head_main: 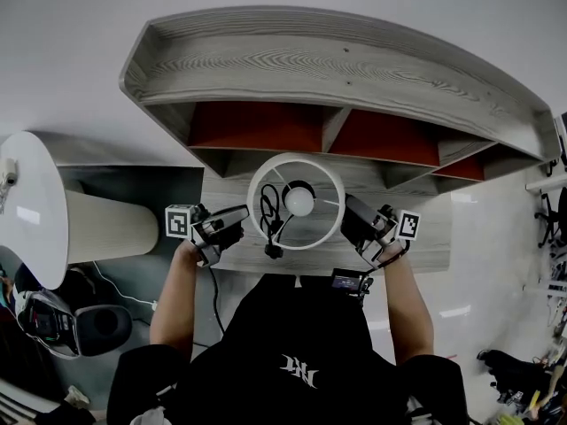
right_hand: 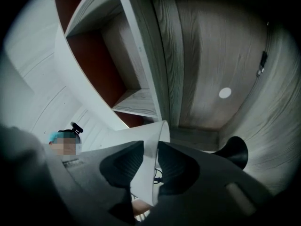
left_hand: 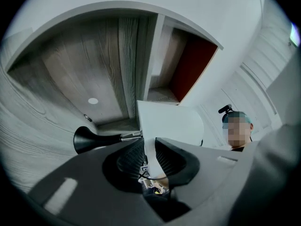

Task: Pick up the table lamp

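The table lamp has a white drum shade (head_main: 266, 171), seen from above with its bulb (head_main: 299, 202) and a black cord (head_main: 270, 215) inside. My left gripper (head_main: 244, 215) is shut on the shade's left wall, and my right gripper (head_main: 347, 209) is shut on its right wall. In the left gripper view the thin white shade (left_hand: 169, 124) runs between the two black pads (left_hand: 129, 159), with the lamp's black flared base (left_hand: 87, 139) off to the left. In the right gripper view the shade (right_hand: 146, 140) is pinched the same way, and the base (right_hand: 233, 152) shows at the right.
A grey wooden shelf unit (head_main: 354, 69) with red-backed compartments stands right behind the lamp, over a wooden top (head_main: 425, 246). A round white table (head_main: 35, 211) on a thick pedestal (head_main: 111, 227) is at the left, with black gear (head_main: 102, 326) on the floor below it.
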A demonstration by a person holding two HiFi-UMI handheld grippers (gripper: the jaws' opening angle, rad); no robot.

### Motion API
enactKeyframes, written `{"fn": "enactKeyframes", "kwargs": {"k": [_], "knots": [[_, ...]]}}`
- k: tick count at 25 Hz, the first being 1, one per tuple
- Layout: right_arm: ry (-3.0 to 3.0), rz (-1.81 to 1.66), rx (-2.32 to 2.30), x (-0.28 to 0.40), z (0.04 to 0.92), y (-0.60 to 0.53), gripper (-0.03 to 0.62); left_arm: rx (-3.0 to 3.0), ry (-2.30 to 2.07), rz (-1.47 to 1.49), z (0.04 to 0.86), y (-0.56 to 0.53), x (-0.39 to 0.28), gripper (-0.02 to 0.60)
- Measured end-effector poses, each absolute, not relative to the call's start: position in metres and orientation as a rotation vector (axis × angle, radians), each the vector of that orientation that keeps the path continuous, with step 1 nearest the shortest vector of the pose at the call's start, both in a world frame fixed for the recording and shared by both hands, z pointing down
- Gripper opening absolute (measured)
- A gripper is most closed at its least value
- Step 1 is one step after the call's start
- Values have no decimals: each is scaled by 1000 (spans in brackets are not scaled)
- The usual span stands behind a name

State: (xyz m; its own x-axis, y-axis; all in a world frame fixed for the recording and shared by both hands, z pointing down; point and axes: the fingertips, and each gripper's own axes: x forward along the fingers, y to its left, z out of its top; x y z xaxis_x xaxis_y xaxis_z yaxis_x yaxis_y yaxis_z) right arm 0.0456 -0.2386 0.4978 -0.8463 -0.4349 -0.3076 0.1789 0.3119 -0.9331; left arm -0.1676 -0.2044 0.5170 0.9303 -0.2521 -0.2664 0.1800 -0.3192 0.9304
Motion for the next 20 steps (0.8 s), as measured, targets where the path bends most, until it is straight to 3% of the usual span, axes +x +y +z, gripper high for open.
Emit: {"fn": "enactKeyframes", "kwargs": {"k": [20], "knots": [[2034, -1535, -208, 48, 456, -213, 95, 1948, -38, -490, 464, -183, -168, 74]]}}
